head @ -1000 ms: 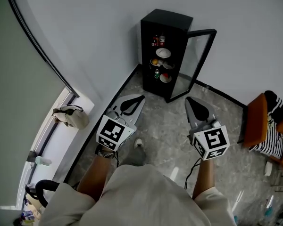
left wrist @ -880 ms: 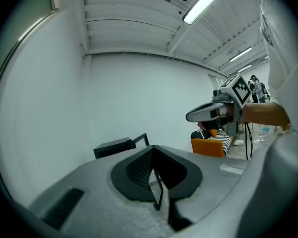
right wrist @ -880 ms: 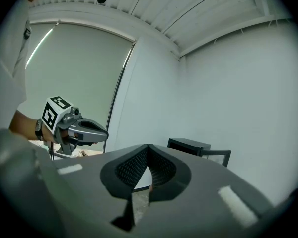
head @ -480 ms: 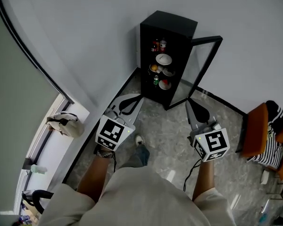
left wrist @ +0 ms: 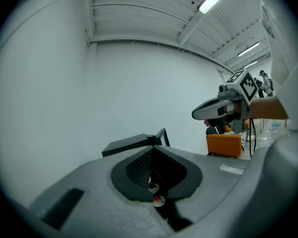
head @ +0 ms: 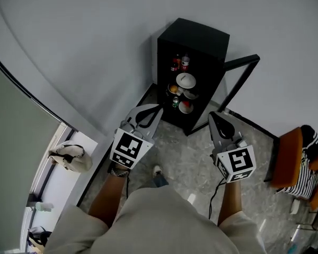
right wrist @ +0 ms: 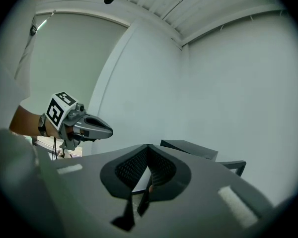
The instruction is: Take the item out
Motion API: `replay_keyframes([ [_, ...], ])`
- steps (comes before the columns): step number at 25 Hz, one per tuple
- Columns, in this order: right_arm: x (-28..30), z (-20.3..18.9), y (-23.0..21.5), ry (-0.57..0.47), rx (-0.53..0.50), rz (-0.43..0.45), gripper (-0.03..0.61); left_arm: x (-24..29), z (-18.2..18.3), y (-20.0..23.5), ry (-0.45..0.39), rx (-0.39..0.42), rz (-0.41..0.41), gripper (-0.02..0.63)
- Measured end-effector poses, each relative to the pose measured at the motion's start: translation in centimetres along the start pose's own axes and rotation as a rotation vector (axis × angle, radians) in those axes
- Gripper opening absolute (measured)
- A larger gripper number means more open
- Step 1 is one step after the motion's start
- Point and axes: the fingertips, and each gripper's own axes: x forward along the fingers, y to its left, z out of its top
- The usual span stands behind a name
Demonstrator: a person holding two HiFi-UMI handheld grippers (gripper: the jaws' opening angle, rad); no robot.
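A black cabinet (head: 193, 46) stands against the white wall with its glass door (head: 239, 81) swung open to the right. On its shelves sit small bottles (head: 179, 62), a white bowl (head: 186, 80), a green can (head: 175, 102) and a plate with something red (head: 185, 108). My left gripper (head: 152, 110) is shut and empty, pointing at the cabinet's lower left from a short way off. My right gripper (head: 214, 116) is also shut and empty, just below the open door. The cabinet top (left wrist: 131, 144) shows over the left gripper (left wrist: 153, 150), and the cabinet top (right wrist: 188, 147) past the right gripper (right wrist: 148, 148).
An orange chair (head: 286, 144) with a striped cloth (head: 307, 142) stands at the right. A beige bag (head: 69, 157) lies on the window ledge at the left. The person's shoe (head: 157, 171) rests on the grey stone floor (head: 191, 147) between the grippers.
The person has walked toward the cabinet. Both grippers came closer to it together, still shut. The cabinet sits lower in the head view, and the door looks swung wider.
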Motion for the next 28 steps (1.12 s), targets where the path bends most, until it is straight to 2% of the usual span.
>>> replay_keyframes([
  [10, 8.6, -1.7, -4.5, 0.040, 0.026, -0.035, 0.008, 5.8, -2.9, 6.2, 0.026, -0.023, 0.000, 0.003],
  [16, 12.9, -4.1, -6.2, 0.091, 0.003, -0.036, 0.008, 8.4, -5.4, 8.8, 0.056, -0.046, 0.003, 0.003],
  [23, 16.5, -5.7, -6.9, 0.131, 0.012, -0.018, 0.020, 10.0, -7.6, 10.6, 0.090, -0.091, 0.006, 0.003],
  [28, 18.9, -7.9, -7.5, 0.154, 0.051, 0.029, 0.046, 11.4, -9.2, 11.3, 0.117, -0.117, 0.025, 0.003],
])
